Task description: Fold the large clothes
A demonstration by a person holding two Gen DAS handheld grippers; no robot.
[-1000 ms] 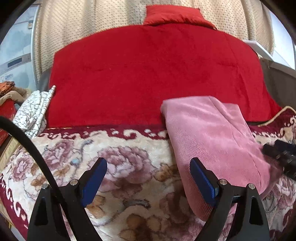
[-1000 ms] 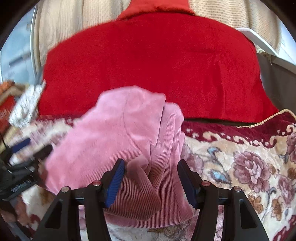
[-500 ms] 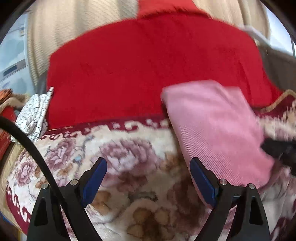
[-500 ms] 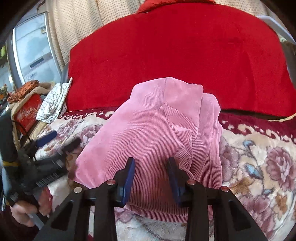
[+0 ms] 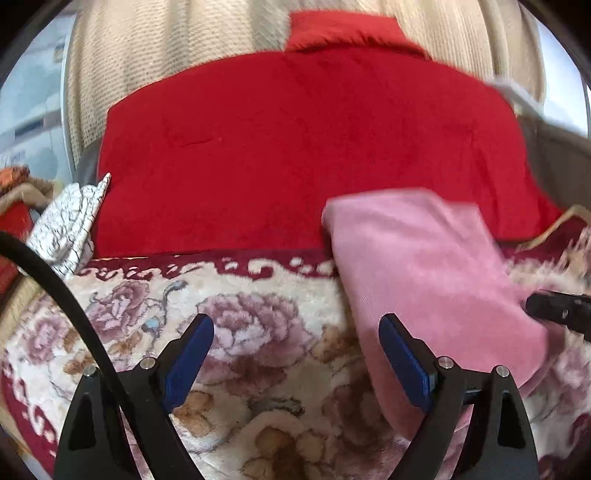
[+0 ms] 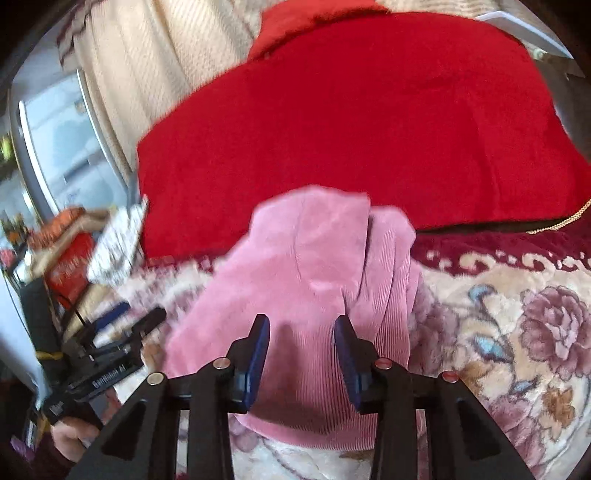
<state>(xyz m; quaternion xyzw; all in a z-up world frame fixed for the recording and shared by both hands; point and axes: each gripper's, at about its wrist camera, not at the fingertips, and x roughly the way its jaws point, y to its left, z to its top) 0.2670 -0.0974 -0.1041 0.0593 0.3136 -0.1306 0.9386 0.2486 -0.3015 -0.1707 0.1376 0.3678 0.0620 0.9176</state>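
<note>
A folded pink corduroy garment [image 5: 432, 273] lies on a floral blanket [image 5: 240, 332], its far end against a red cover. In the right wrist view the garment [image 6: 314, 280] fills the middle. My left gripper [image 5: 295, 354] is open and empty over the blanket, left of the garment's near edge. My right gripper [image 6: 301, 343] is partly open just above the garment's near end, with nothing between its pads. The right gripper's tip shows in the left wrist view [image 5: 557, 314]. The left gripper shows at the left of the right wrist view [image 6: 122, 332].
A large red cover [image 5: 295, 147] lies behind the blanket, with a red pillow [image 5: 343, 29] and beige curtain beyond. A white patterned cloth [image 5: 70, 225] sits at the far left edge. A red box and clutter [image 6: 70, 266] stand left of the bed.
My right gripper's jaws narrowed from wide open around a garment fold to partly open, and it pulled back. My left gripper stayed open and shifted only slightly.
</note>
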